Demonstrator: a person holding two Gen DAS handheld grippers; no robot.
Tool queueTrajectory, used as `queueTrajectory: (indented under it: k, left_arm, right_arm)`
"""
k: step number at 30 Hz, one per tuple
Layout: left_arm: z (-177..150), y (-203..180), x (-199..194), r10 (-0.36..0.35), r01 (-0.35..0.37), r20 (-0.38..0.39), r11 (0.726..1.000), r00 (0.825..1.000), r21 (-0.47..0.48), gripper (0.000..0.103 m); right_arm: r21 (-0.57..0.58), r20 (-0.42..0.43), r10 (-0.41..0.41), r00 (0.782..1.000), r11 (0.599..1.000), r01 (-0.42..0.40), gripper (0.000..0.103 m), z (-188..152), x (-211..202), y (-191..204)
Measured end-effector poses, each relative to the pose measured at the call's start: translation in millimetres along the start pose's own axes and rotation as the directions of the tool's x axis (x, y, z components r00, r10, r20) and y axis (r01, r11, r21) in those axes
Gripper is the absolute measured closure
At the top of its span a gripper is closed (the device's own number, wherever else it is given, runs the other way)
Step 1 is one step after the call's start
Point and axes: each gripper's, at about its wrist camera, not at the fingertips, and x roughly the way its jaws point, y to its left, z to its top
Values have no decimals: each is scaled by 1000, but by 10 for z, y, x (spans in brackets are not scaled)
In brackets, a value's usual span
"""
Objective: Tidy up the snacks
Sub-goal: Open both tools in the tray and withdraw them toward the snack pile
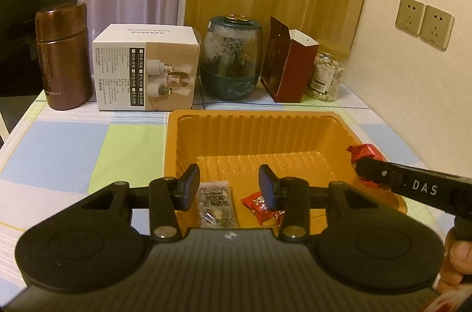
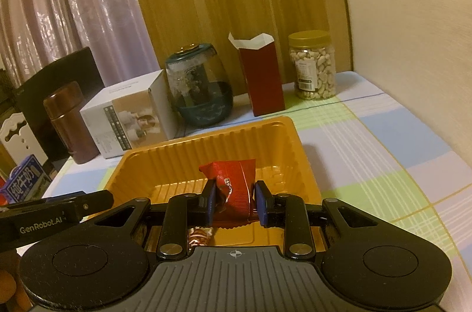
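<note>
Red foil is pinched between your right gripper (image 2: pixel 234 204)'s fingers (image 2: pixel 210 201); you have clamped the red wrapped snack (image 2: pixel 233 179) by its lower half, so most of the wrapper stands clear above the pads and, I judge, can drop cleanly once you let go; it hangs over the near part of the orange plastic tray (image 2: pixel 183 152), not yet set down. Your left gripper (image 1: pixel 228 186) hovers beside it with its fingers (image 1: pixel 188 188) parted and nothing between them; beneath them, on the tray's ribbed floor, lie a silver-grey packet (image 1: pixel 214 204) and a red packet (image 1: pixel 259 205), side by side and apart, which suggests the tray is the collecting place and sorting is partly done. From the left view your held snack sits at the tray's right rim (image 1: pixel 348 135). Beyond the tray, on the checked tablecloth of the table (image 1: pixel 73 152), a row stands against the curtain: a brown flask (image 1: pixel 63 58), a white carton (image 1: pixel 146 70), a teal-based glass jar (image 1: pixel 231 58), an opened dark red box (image 1: pixel 287 67), and a jar of nuts (image 1: pixel 326 76); these look parked out of the way.
</note>
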Motion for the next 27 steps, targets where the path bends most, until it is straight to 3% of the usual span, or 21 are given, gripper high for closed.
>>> queueTrajectory:
  k: [4,5,6,8,27]
  left_arm:
    - [-4,-3,-2,1,-1,-1,1000,1000,1,63]
    - [-5,-3,-2,1,-1,-1,1000,1000,3,63]
    - [-6,-2,-3,3,-3,-2,1000,1000,4,62]
    - [-10,-1,-2,5,-5,-4,1000,1000,3,61]
    - [-91,-98,-406,-2,2,25,1000,1000,-1,60]
  right_arm:
    - [24,24,36,999,999,-37,73,2,8,-23]
    - [39,25,46,999,998,-47,66,5,11,-37]
    - [54,32,50,998,997,-51,51,9,4,-53]
    - [75,54,39,998,996,-43,41,24,-25,-79]
    - [68,149,-11,989,998,1,41,26,-511,-121]
